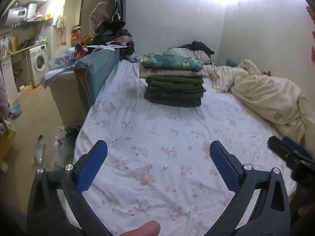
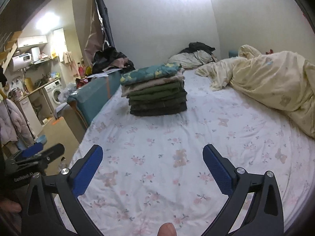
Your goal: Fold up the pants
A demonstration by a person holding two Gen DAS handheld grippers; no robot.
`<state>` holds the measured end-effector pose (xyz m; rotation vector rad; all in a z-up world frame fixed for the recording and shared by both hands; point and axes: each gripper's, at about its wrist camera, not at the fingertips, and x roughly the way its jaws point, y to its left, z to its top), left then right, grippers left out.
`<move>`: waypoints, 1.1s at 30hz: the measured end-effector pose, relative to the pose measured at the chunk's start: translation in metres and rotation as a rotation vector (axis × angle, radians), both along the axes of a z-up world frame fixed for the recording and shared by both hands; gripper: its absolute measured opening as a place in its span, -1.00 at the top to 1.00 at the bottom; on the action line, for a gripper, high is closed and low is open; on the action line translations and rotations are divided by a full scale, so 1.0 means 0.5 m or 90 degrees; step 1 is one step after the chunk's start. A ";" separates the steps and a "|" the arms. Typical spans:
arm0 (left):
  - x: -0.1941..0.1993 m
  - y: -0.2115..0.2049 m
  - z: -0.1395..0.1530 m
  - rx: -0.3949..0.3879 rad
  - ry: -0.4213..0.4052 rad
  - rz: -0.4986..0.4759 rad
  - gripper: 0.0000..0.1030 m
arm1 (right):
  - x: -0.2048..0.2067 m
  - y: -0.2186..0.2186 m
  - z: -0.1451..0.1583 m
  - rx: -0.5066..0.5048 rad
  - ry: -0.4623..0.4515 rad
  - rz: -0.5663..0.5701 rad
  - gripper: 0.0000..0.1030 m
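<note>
A stack of folded pants [image 1: 173, 80] sits on the far middle of the bed; the top one is teal patterned, then beige, green and dark ones below. The stack also shows in the right wrist view [image 2: 156, 92]. My left gripper [image 1: 158, 153] is open and empty, held above the floral bedsheet [image 1: 157, 137] near the bed's front edge. My right gripper [image 2: 152, 157] is open and empty, also above the sheet [image 2: 157, 137]. The right gripper shows blurred at the right edge of the left wrist view [image 1: 285, 149]. The left gripper shows at the left of the right wrist view [image 2: 39, 155].
A crumpled cream duvet [image 1: 265, 92] lies along the right side of the bed. A heap of clothes [image 1: 193, 51] lies at the head. A teal bed board [image 1: 96, 68] and grey cabinet stand left, with a washing machine [image 1: 39, 63] and littered floor beyond.
</note>
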<state>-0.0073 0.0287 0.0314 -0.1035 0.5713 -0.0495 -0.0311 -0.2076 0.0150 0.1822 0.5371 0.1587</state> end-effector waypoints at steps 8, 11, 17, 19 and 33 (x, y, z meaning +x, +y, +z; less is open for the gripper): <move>0.020 0.000 -0.028 0.007 0.031 -0.004 -0.99 | 0.031 0.015 -0.037 -0.062 0.021 -0.011 -1.00; 0.018 -0.009 -0.035 0.029 0.031 -0.004 -0.99 | 0.029 0.025 -0.041 -0.073 0.018 -0.002 -1.00; 0.014 -0.017 -0.044 0.053 0.036 -0.003 -0.99 | 0.036 0.029 -0.055 -0.080 0.033 0.008 -1.00; 0.011 -0.017 -0.044 0.061 0.030 -0.002 -0.99 | 0.035 0.031 -0.054 -0.085 0.029 0.009 -1.00; 0.009 -0.011 -0.038 0.066 0.023 0.005 -0.99 | 0.035 0.038 -0.061 -0.100 0.029 0.013 -1.00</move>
